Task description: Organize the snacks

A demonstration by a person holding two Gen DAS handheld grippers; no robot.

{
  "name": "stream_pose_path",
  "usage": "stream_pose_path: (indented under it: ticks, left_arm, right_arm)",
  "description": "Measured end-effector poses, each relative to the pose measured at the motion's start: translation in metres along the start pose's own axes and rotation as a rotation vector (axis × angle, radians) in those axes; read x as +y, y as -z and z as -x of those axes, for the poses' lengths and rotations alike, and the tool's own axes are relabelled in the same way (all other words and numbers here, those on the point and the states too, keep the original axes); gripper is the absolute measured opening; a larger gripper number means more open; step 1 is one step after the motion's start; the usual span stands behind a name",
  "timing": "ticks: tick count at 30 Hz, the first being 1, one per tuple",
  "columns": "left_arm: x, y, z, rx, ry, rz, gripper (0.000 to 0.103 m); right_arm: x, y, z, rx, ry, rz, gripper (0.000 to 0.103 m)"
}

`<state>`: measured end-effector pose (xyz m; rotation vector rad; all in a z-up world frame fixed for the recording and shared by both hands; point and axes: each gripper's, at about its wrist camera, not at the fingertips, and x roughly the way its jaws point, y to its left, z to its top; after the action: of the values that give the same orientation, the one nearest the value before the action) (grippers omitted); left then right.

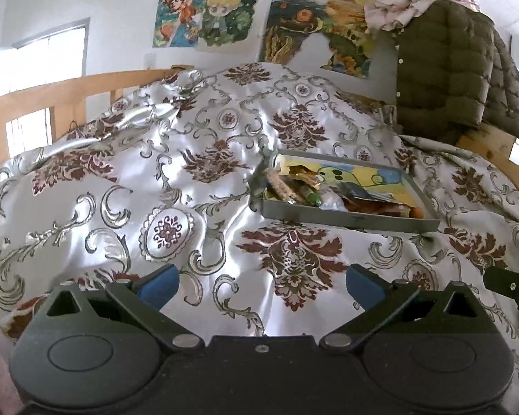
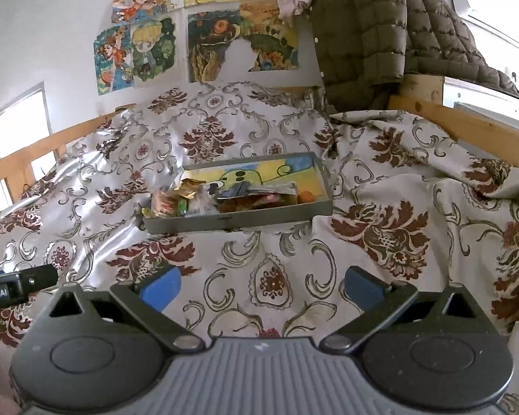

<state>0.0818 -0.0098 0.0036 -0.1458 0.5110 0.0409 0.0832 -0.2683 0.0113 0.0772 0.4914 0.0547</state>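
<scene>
A grey tray [image 1: 346, 217] with a yellow and blue cartoon bottom lies on the patterned bedspread. It holds several snack packets [image 1: 315, 192] heaped along its near side. It also shows in the right wrist view [image 2: 231, 222], with the packets [image 2: 225, 197] and a small orange item [image 2: 306, 196] at its right end. My left gripper [image 1: 261, 287] is open and empty, above the cloth, short of the tray and to its left. My right gripper [image 2: 263, 288] is open and empty, short of the tray.
The silver and maroon bedspread [image 1: 176, 173] covers the bed in rumpled folds. A wooden rail [image 1: 69, 93] runs at the left. An olive quilted jacket [image 1: 449, 69] hangs over a wooden frame [image 2: 467, 128] at the right. Posters [image 1: 225, 10] cover the wall behind.
</scene>
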Motion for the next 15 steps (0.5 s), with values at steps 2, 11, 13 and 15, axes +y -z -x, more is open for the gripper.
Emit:
stream_pose_path:
  ticks: [2, 11, 13, 15]
  left_arm:
    - [-0.0001, 0.0003, -0.0001, 0.000, 0.000, -0.002, 0.102]
    - [-0.0011, 0.0022, -0.0006, 0.001, -0.004, -0.010, 0.102]
    - [-0.0007, 0.0030, -0.0006, 0.005, -0.004, -0.008, 0.102]
    - [-0.0012, 0.0034, -0.0005, 0.008, 0.000, -0.005, 0.102]
  right_arm:
    - [-0.0001, -0.0003, -0.0005, 0.002, 0.000, 0.001, 0.103]
    - [0.0011, 0.0000, -0.0029, 0.013, 0.000, 0.019, 0.103]
    - [0.0016, 0.0002, -0.0026, 0.013, 0.001, 0.020, 0.103]
    - [0.0020, 0.0005, -0.0024, 0.011, 0.002, 0.019, 0.103]
